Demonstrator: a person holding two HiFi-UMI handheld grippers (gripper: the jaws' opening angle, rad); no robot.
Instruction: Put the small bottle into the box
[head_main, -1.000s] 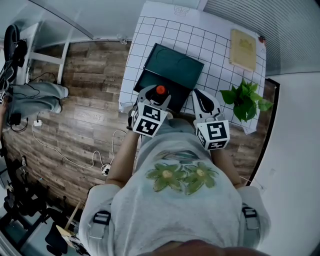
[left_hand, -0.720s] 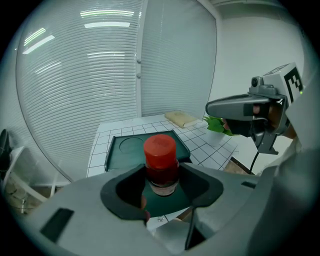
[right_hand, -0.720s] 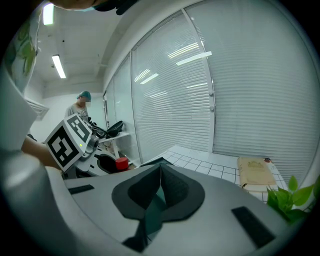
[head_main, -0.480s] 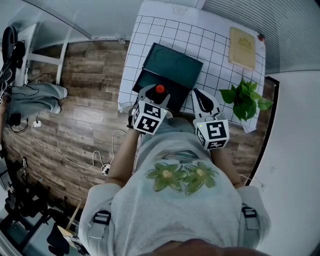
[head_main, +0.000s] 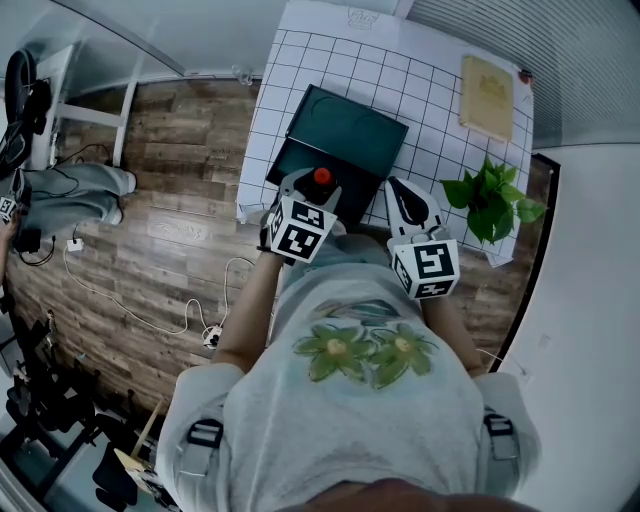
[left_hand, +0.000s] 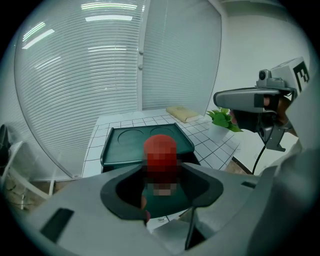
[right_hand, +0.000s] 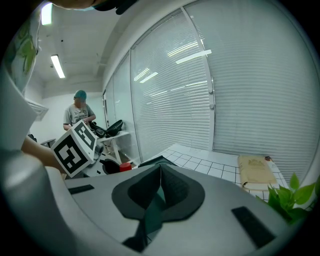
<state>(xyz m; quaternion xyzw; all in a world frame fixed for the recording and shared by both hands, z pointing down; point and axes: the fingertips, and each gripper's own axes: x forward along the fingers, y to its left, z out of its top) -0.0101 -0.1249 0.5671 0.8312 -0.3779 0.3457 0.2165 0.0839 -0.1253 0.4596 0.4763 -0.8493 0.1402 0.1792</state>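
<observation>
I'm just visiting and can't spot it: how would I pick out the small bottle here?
Find the white gridded table, then the dark green box at its near-left corner. At the box's near edge, the left hand-held gripper holds the small bottle between its jaws. Its bright red cap stands out against the green box and the grey gripper.

The left gripper (left_hand: 161, 189) is clamping the small bottle (left_hand: 160, 152) between its dark pads, the red cap standing upright above them. Just past the cap, at 12 o'clock, the dark green box (left_hand: 131, 141) is lying on the white gridded table (left_hand: 206, 141). A tan slab (left_hand: 182, 113) is resting towards 1 o'clock at the table's far edge, with a leafy plant (left_hand: 222, 118) beside it. The right gripper (left_hand: 225, 98) is hanging at 3 o'clock. Window blinds (left_hand: 85, 75) are filling the background.
</observation>
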